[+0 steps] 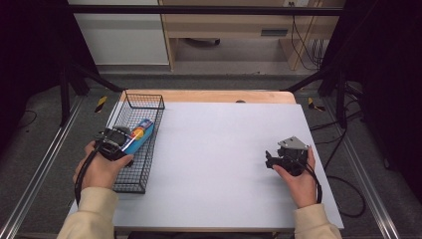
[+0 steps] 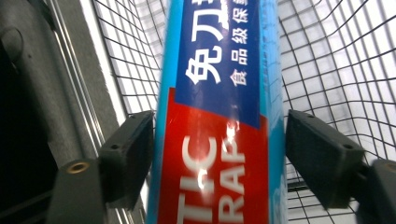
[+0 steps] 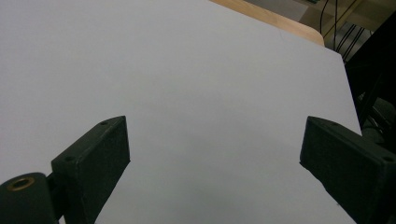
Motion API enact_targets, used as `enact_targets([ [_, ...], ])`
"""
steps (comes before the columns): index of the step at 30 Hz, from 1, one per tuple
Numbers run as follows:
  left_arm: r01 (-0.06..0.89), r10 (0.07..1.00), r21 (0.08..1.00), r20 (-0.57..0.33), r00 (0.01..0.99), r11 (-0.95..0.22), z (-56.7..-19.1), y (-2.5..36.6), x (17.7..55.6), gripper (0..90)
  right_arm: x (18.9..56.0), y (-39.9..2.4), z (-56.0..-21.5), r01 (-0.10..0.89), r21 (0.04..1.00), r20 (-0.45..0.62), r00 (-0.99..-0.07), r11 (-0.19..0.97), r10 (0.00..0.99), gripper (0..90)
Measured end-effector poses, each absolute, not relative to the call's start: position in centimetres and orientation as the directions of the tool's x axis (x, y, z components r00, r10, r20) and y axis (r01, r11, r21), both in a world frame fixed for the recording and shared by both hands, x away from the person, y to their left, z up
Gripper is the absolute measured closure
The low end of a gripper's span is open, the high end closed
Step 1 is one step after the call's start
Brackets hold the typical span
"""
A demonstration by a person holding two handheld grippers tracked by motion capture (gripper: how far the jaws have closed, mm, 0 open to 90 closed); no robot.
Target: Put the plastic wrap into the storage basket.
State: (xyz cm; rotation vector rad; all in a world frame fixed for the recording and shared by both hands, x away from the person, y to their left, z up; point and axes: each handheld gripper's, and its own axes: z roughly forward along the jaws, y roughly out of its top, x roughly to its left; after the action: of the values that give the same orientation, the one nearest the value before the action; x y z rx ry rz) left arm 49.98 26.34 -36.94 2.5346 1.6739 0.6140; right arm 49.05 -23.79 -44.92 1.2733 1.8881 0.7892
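A long blue and red plastic wrap box (image 1: 140, 134) lies lengthwise over the black wire basket (image 1: 143, 96) at the table's left edge. My left gripper (image 1: 128, 141) is shut on the near end of this box. In the left gripper view the box (image 2: 219, 93) runs up between the jaws, both pads (image 2: 130, 154) pressed to its sides, with basket mesh (image 2: 336, 60) behind. My right gripper (image 1: 271, 158) rests in a hand at the right of the white table top (image 1: 214, 149). Its jaws stand wide open over bare table, pointing left, with nothing between the pads (image 3: 95, 158).
The basket has tall wire walls and sits along the table's left side. A strip of wooden table edge (image 1: 209, 96) shows at the far side. Metal rails (image 1: 35, 169) and black frame legs flank the table. Cables (image 1: 348, 194) lie on the floor at the right.
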Motion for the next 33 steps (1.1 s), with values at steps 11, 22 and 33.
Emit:
enact_targets([
  [11,0.796,0.895,0.418,0.286,0.342,-0.437,-35.1,25.9,48.1,16.6,49.0,-23.7,-44.9,0.495,0.804,-0.226,-0.257,0.329,0.94,8.3],
  [22,0.678,0.901,0.611,0.154,0.404,-0.409,-33.4,24.3,46.5,8.2,48.8,-23.8,-44.6,0.477,0.819,-0.22,-0.253,0.319,0.942,5.7],
  [33,0.583,0.87,0.682,0.165,0.465,-0.441,-32.4,22.1,45.6,5.4,48.6,-23.9,-44.5,0.472,0.824,-0.213,-0.255,0.313,0.943,4.9],
])
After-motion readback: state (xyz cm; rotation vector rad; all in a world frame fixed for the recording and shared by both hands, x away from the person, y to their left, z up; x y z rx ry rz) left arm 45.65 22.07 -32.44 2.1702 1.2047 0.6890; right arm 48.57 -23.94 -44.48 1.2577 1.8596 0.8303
